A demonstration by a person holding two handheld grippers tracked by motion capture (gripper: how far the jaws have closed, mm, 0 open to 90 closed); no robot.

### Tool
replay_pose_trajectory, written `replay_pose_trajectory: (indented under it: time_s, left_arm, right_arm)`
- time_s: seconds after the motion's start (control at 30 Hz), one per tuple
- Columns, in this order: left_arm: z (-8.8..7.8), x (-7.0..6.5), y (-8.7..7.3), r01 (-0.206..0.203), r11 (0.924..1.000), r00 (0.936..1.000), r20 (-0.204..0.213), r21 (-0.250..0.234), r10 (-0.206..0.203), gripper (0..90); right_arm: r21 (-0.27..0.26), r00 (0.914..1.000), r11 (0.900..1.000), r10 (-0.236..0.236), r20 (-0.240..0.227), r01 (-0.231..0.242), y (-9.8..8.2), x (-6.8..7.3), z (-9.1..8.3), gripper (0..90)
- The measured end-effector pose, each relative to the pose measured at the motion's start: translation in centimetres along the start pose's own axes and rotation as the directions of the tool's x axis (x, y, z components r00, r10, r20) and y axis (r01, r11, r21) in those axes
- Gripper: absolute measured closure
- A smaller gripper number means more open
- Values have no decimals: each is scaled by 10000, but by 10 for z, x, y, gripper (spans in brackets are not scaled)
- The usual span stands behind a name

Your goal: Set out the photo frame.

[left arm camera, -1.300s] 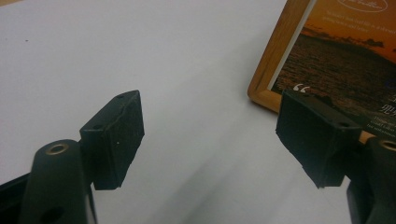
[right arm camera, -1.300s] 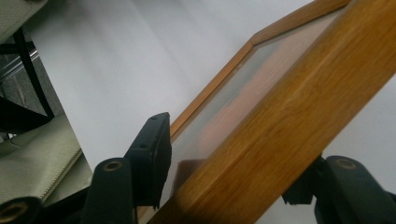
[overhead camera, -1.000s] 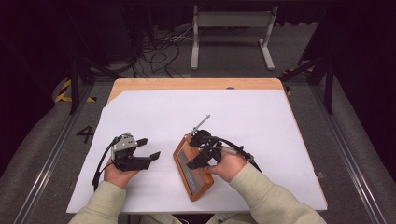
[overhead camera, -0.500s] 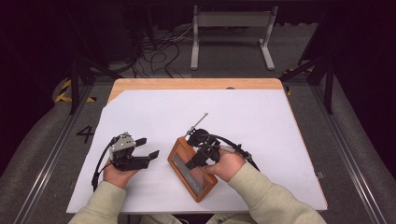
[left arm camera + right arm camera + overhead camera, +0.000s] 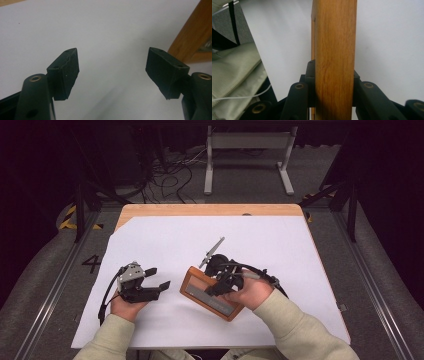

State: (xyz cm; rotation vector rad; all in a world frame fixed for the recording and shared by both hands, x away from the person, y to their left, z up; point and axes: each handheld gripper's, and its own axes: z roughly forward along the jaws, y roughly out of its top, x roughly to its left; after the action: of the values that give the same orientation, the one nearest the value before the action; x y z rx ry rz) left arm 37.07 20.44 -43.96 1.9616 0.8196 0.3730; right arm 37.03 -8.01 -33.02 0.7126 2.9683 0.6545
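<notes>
Nearest the table's front edge, the left gripper (image 5: 159,279) is held low over the white sheet (image 5: 280,245) in the person's left hand (image 5: 127,307), its jaws spread apart with nothing between them; in the left gripper view, bare paper is seen between the two black pads (image 5: 65,72). Just to its right, the wooden picture frame (image 5: 212,293) is gripped by the right gripper (image 5: 220,285), whose jaws have just been closing onto one side rail. In the right gripper view the rail (image 5: 335,60) is seen clamped edge-on between both pads, running straight away from the camera. From above, the frame appears tipped up off the sheet, its long axis running from near the left gripper back toward the person's right side, and a dark glazed panel is seen inside the wood. The frame's free corner lies to the right of the open left jaws and close to them, as its wooden edge (image 5: 192,37) at the right of the left gripper view confirms; the left hand is therefore judged the nearer one for a second hold. On the floor left of the table, a painted "4" (image 5: 92,263) can be read. No brand or label can be made out on the frame.
</notes>
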Motion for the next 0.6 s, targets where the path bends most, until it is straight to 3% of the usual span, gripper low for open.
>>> replay_pose_trajectory:
  time_s: [0.27, 0.3, 0.37, 0.4, 0.6]
  left_arm:
    - [-1, 1, 0, 114, 9999, 9999, 42, -3, -114, 273]
    - [-1, 0, -1, 159, 9999, 9999, 55, 7, -159, 273]
    - [-2, 0, -1, 115, 9999, 9999, -2, -14, -115, 274]
    - [-2, 0, -1, 115, 9999, 9999, -2, -14, -115, 275]
    - [-9, 2, -6, 211, 9998, 9996, -192, -36, -211, 275]
  right_arm:
    - [230, 9945, 9952, -957, 427, 948, 7, -20, -25, 721]
    - [398, 9858, 9871, -1570, 601, 1548, 9, -24, -28, 721]
    - [647, 9748, 9765, -2101, 753, 2055, 11, -28, -29, 721]
    - [647, 9748, 9765, -2101, 753, 2055, 11, -28, -29, 721]
    - [1083, 9563, 9544, -2859, 617, 2784, 18, -44, -26, 722]
